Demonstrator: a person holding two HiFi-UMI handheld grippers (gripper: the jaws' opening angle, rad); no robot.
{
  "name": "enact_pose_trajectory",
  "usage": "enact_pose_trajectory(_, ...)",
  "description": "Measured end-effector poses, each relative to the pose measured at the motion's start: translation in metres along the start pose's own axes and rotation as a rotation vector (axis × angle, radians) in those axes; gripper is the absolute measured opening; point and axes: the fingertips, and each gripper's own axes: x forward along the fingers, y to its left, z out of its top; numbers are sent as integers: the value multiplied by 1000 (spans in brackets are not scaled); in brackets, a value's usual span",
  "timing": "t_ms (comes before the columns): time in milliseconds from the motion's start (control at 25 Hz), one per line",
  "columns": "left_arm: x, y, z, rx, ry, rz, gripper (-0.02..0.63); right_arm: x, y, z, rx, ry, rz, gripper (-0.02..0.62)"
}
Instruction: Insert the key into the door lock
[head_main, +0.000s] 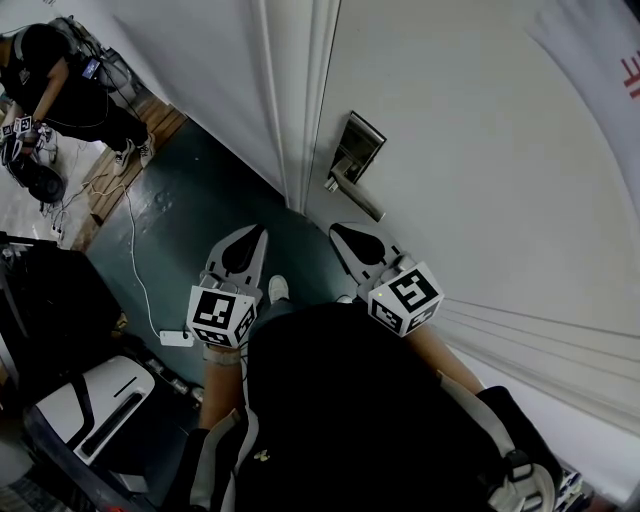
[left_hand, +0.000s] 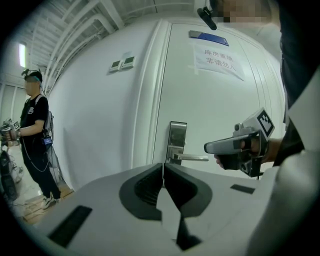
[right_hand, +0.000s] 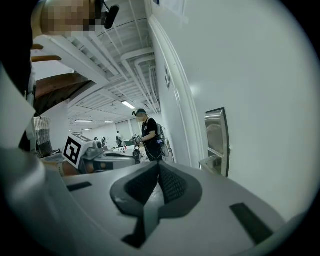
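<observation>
The white door (head_main: 480, 150) carries a metal lock plate (head_main: 356, 148) with a lever handle (head_main: 357, 198) below it. My left gripper (head_main: 261, 234) is held low in front of the door frame, its jaws shut and nothing visible between them. My right gripper (head_main: 336, 231) sits just below the handle, also shut with nothing seen in it. In the left gripper view the lock plate (left_hand: 176, 141) and handle (left_hand: 193, 158) lie straight ahead beyond the shut jaws (left_hand: 163, 168), with the right gripper (left_hand: 208, 148) to their right. The right gripper view shows the plate (right_hand: 218, 141) close on the right. No key shows in any view.
A white door frame (head_main: 296, 100) runs left of the door. A paper notice (left_hand: 218, 59) hangs high on the door. Another person (head_main: 55, 85) stands far left. A cable and white power strip (head_main: 176, 338) lie on the dark floor beside a white case (head_main: 95, 400).
</observation>
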Motion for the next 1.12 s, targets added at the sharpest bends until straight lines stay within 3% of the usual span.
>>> enact_pose_trajectory(240,0,0,1,2,-3,-5,15,1,7,-1,-44,17,11,15)
enact_pose_trajectory(920,2,1,-3,23,11,-18,15,4,11,-7,-32,39,22,15)
enact_pose_trajectory(1120,2,8,-1,-11,-3,-23,15,10,11,-6,-31,43,19,15)
